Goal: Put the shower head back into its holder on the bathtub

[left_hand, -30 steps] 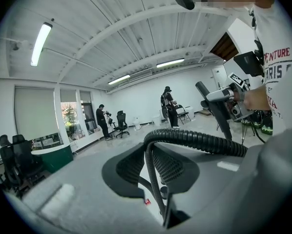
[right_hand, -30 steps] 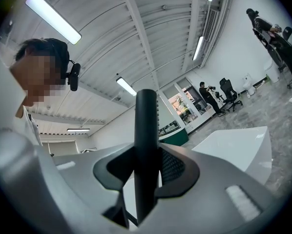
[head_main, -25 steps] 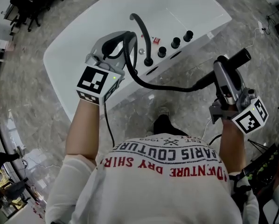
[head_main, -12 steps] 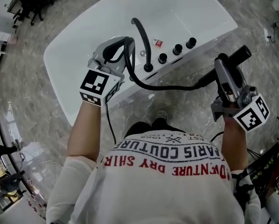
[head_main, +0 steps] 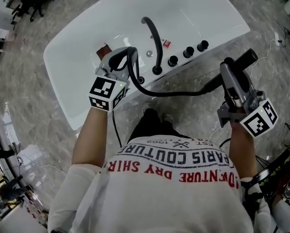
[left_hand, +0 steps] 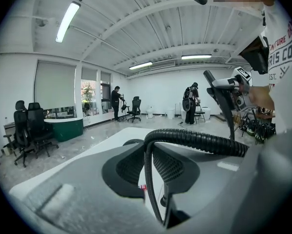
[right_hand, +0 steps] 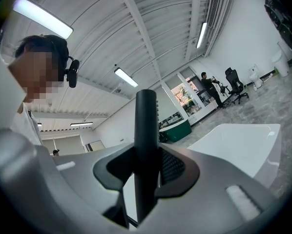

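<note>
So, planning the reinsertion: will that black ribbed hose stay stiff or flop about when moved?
Probably floppy: the hose hangs in a loose curve between the left gripper and the shower head held by the right gripper. Its ribbed surface likely resists slipping.

From above: a person faces a white tub (head_main: 77,47). The left tool (head_main: 121,58) clamps a black hose (head_main: 174,92) over the tub's rim; a curved spout (head_main: 153,35) and three knobs (head_main: 188,52) lie just to its right. The right tool (head_main: 227,71), over the floor (head_main: 198,111), holds the shower head (head_main: 244,59).
</note>
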